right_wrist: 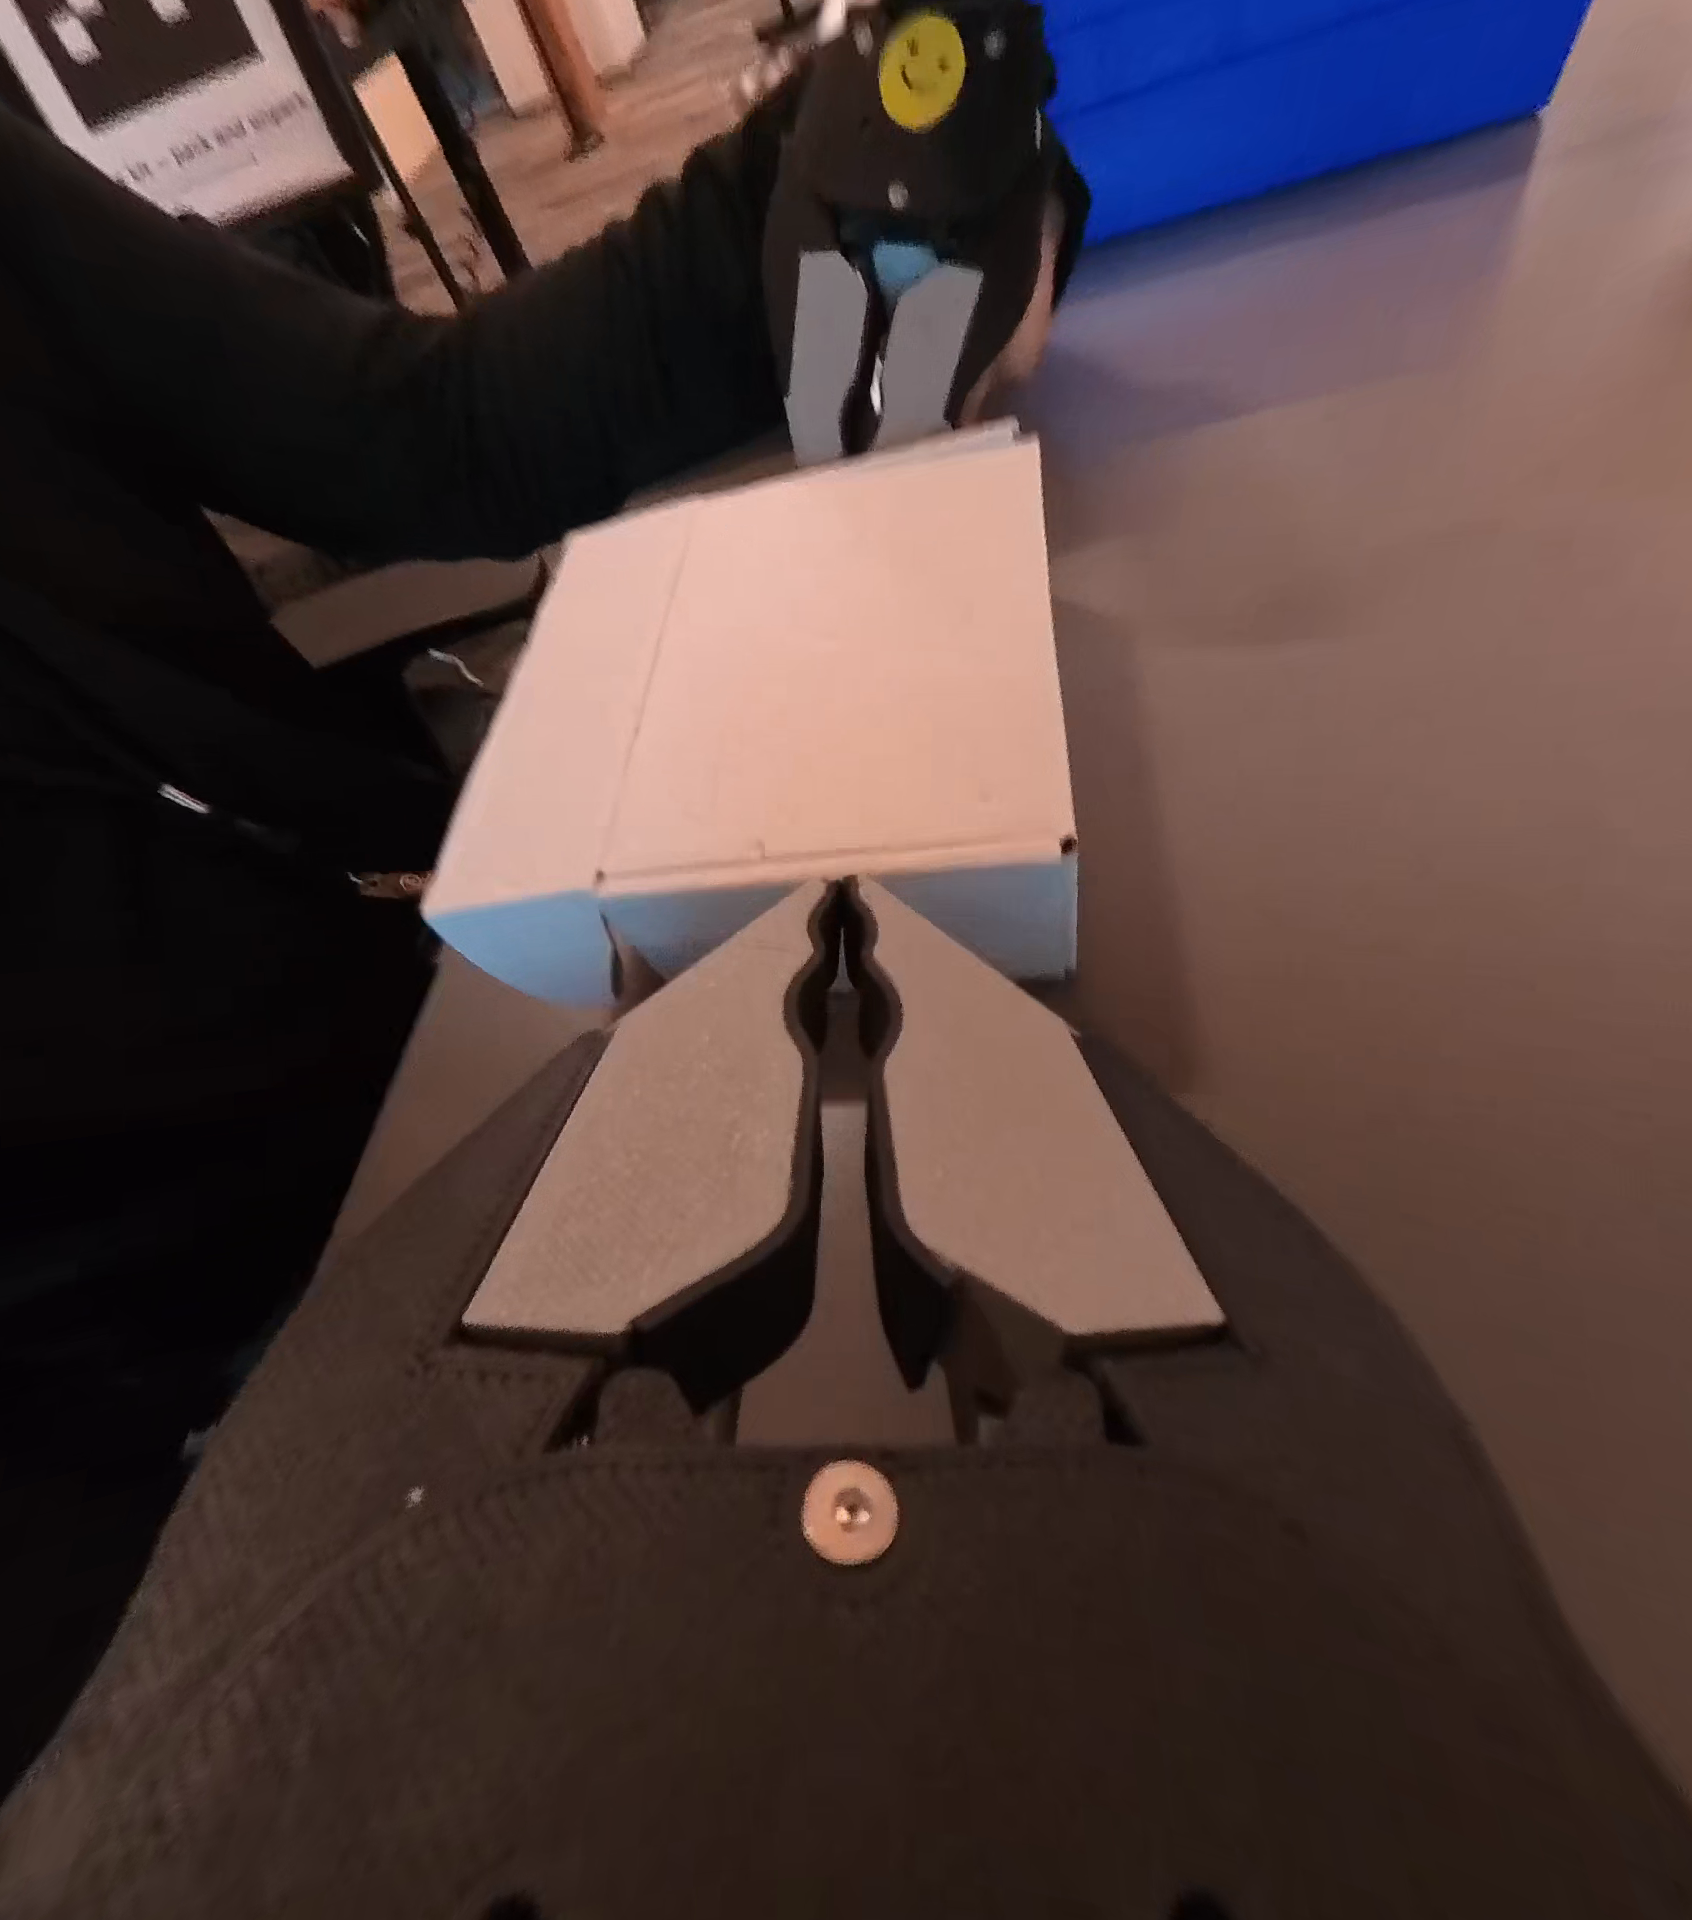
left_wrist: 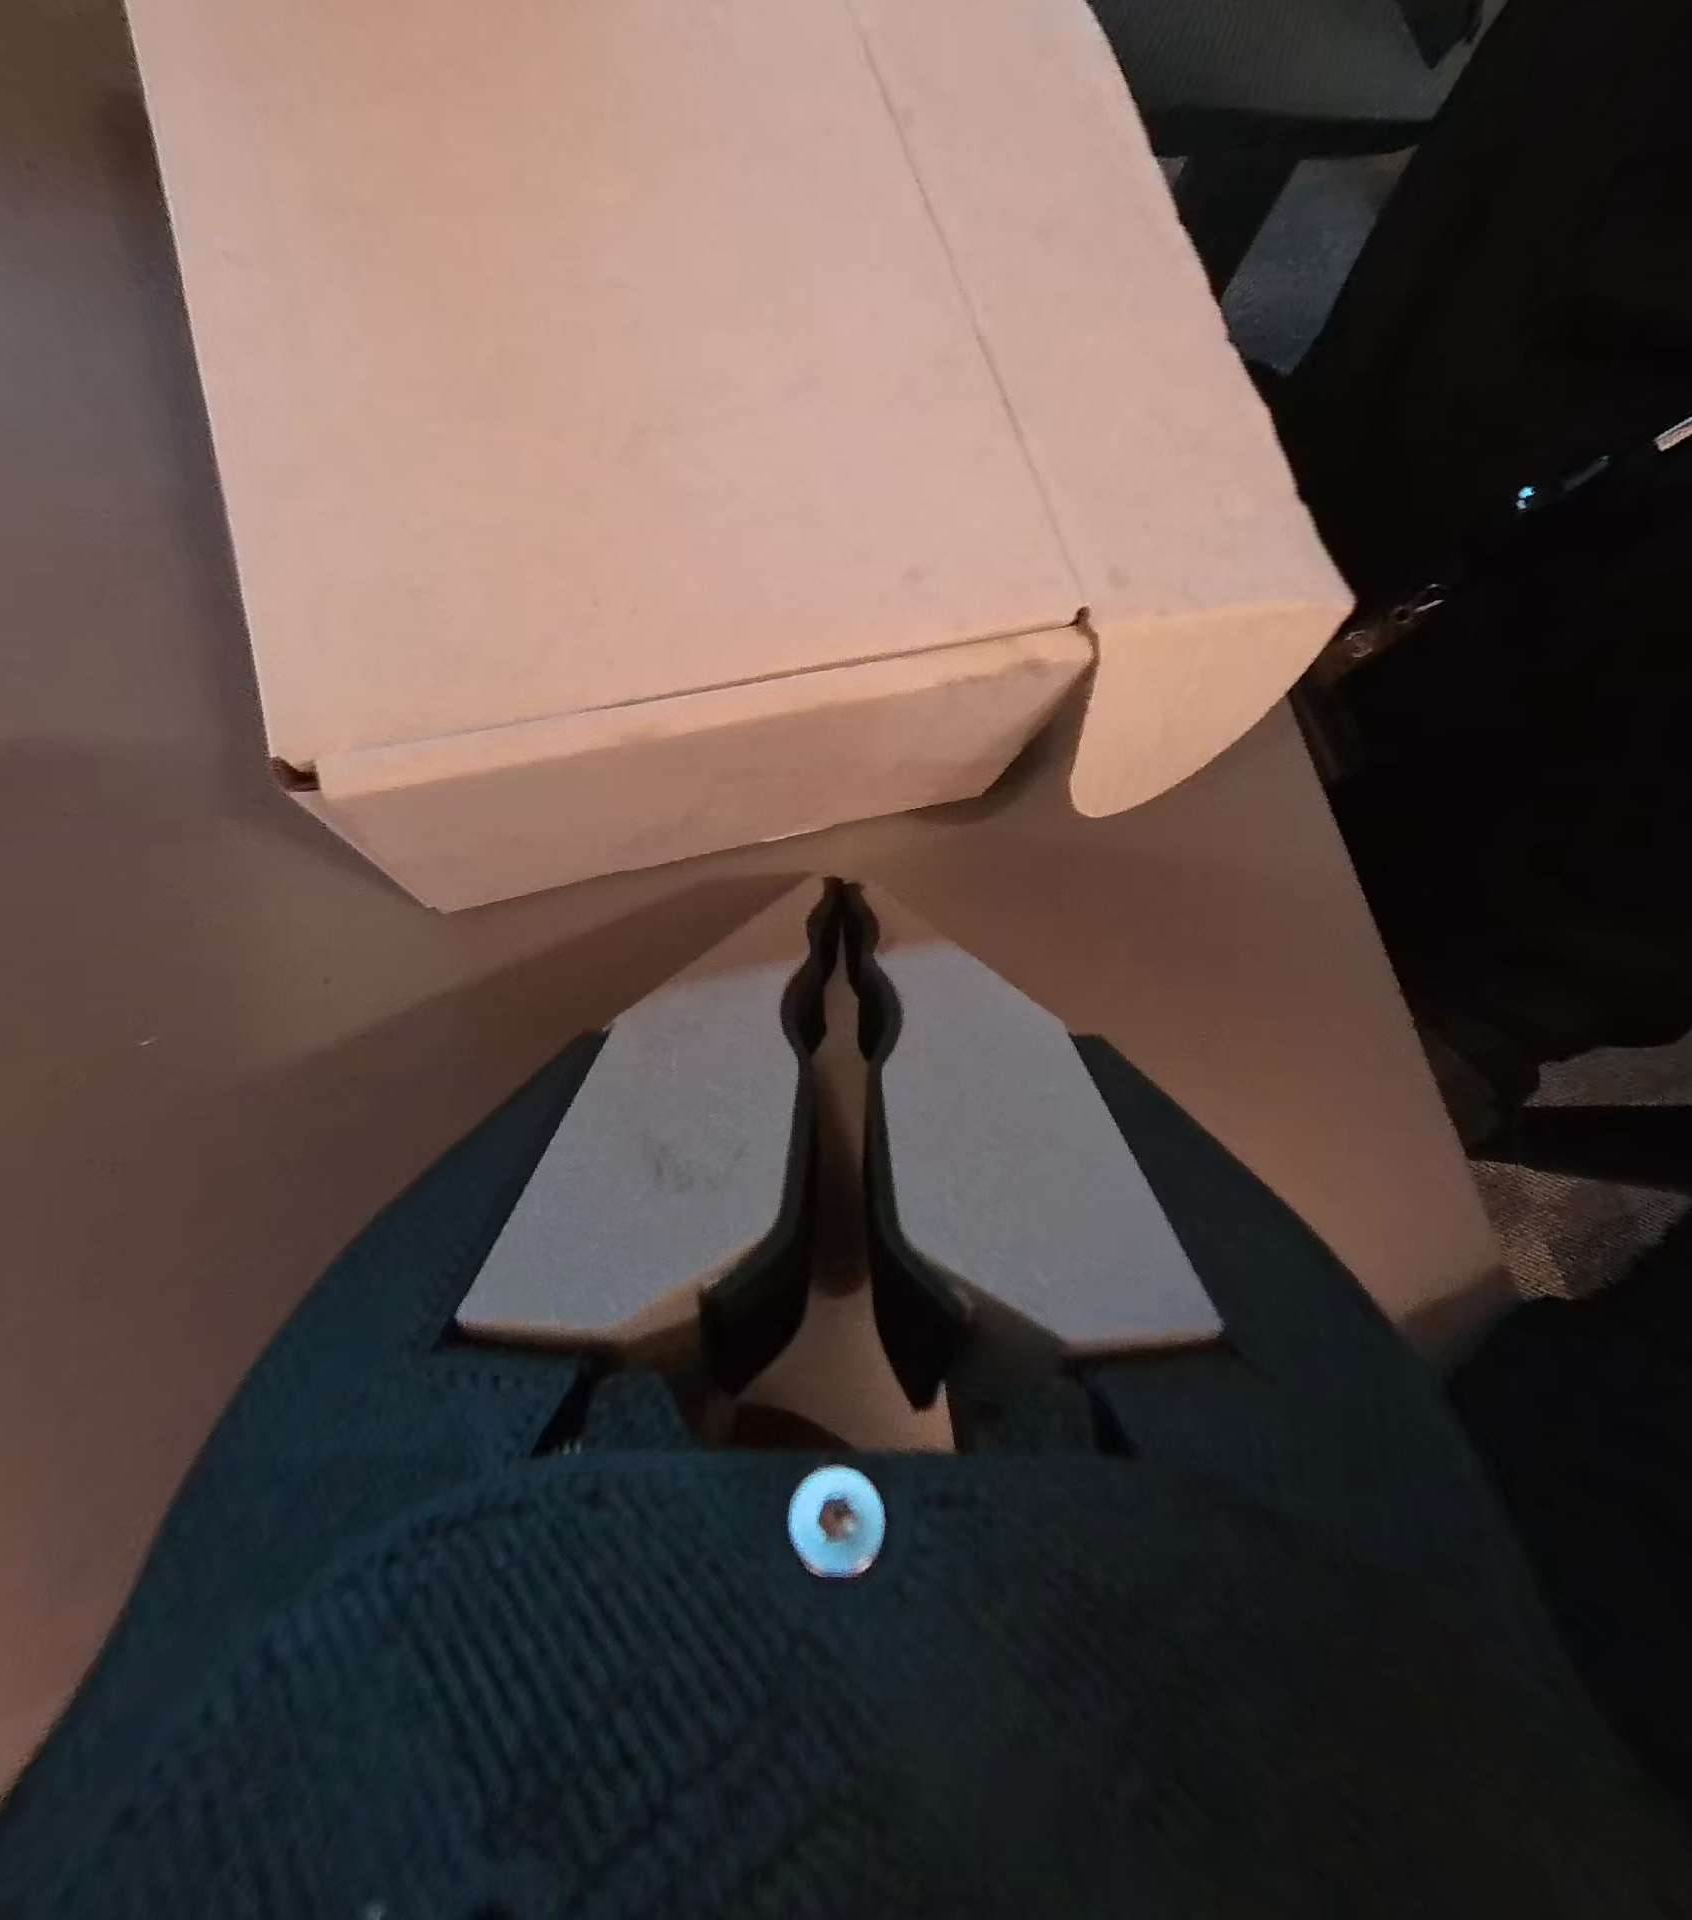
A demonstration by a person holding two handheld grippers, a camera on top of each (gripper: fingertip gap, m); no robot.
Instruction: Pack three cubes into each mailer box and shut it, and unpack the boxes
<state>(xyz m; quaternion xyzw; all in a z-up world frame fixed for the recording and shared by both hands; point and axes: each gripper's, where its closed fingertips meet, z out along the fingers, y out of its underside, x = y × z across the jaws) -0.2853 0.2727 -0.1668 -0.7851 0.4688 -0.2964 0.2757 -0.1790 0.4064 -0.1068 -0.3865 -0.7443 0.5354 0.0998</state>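
Mailer box [left_wrist: 613, 436], a closed tan cardboard carton, lies flat on the counter [left_wrist: 42, 935] with one long side along the counter's edge, where a folded flap overhangs slightly. Its lid is down, with a thin seam running along the top near that edge. In the right wrist view the same box [right_wrist: 821, 707] sits between the two grippers, one at each short end.

A person's dark sleeve [right_wrist: 302, 364] reaches across above the counter edge in the right wrist view, ending at the far gripper. Behind it stands a blue bin-like object [right_wrist: 1289, 94], and at the upper left a white sign with a black marker [right_wrist: 156, 83], both blurred.

The left gripper [left_wrist: 834, 896] has its jaws drawn together, tips touching or nearly so, with nothing between them; the tips sit right at the lower edge of the box's near end wall. Seen from the other side, this gripper [right_wrist: 868, 400] stands at the box's far end and carries a round yellow sticker [right_wrist: 918, 71].

The right gripper [right_wrist: 844, 896] likewise has its jaws pressed together and empty, tips against the box's near end face, just under the top rim.
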